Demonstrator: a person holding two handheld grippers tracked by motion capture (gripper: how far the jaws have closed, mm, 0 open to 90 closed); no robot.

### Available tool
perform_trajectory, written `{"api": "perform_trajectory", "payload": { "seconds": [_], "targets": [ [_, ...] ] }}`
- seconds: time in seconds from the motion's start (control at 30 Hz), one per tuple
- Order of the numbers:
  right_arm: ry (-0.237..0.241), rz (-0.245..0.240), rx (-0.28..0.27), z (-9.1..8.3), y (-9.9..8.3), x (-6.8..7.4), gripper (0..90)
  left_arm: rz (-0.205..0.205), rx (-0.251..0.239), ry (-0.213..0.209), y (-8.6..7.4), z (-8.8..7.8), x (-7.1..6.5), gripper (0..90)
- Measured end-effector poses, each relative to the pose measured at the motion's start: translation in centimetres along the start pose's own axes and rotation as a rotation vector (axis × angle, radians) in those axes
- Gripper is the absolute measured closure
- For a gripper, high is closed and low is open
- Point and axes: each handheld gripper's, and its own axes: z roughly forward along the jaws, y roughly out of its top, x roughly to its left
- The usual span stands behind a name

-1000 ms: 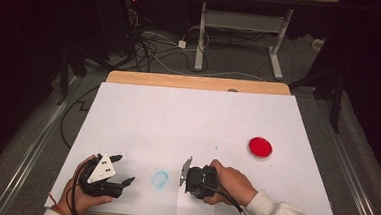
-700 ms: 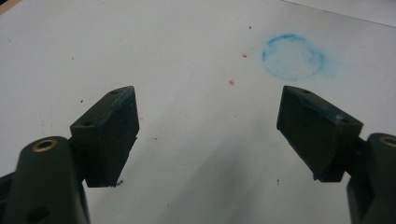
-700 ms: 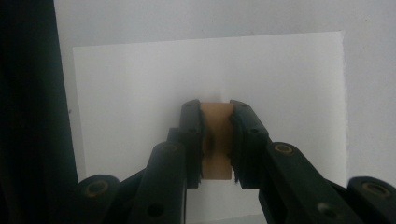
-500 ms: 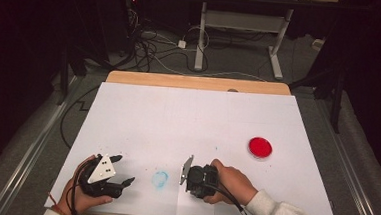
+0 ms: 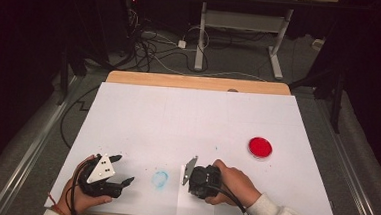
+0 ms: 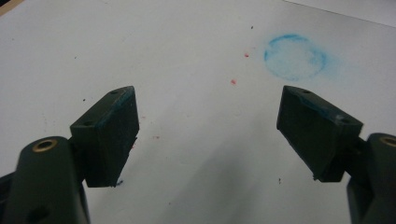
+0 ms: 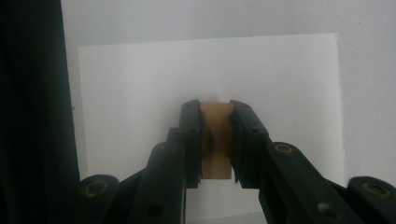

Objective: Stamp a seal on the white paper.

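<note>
The right gripper [image 7: 216, 140] points down over a white sheet [image 7: 280, 93] lying at the near edge of the tabletop [image 5: 178, 117], and its jaws are clamped on a small tan block [image 7: 216, 122] that sits squarely between the pads, its lower end showing just below them. In the high view this gripper [image 5: 200, 180] is held by the right hand [image 5: 234, 183] over the sheet [image 5: 192, 208], with the grey plate tilted up on its left side; the block itself cannot be made out there. The left gripper [image 6: 208, 130] rests low over the bare tabletop, jaws spread wide with nothing between them, and its pads carry blue smears. Ahead of it and to the right lies a round blue smudge [image 6: 295, 57], with a few red specks nearby. From above, the left gripper [image 5: 117, 169] sits at the near left corner in the left hand [image 5: 80, 193], the smudge [image 5: 160, 179] lies between the two grippers, and a red disc [image 5: 260, 147] lies well apart on the right side of the tabletop.
</note>
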Motion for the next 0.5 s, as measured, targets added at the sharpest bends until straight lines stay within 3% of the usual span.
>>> {"api": "perform_trajectory", "payload": {
  "seconds": [0.23,0.5],
  "targets": [
    [-0.078,0.095,-0.184,-3.0,-2.0,-0.7,76.7,0.007,0.004,-0.006,0.2,0.2,-0.1,20.4],
    [-0.124,0.134,-0.272,-5.0,-3.7,-0.8,76.7,0.012,0.009,-0.009,0.3,0.4,-0.2,20.4]
  ]
}}
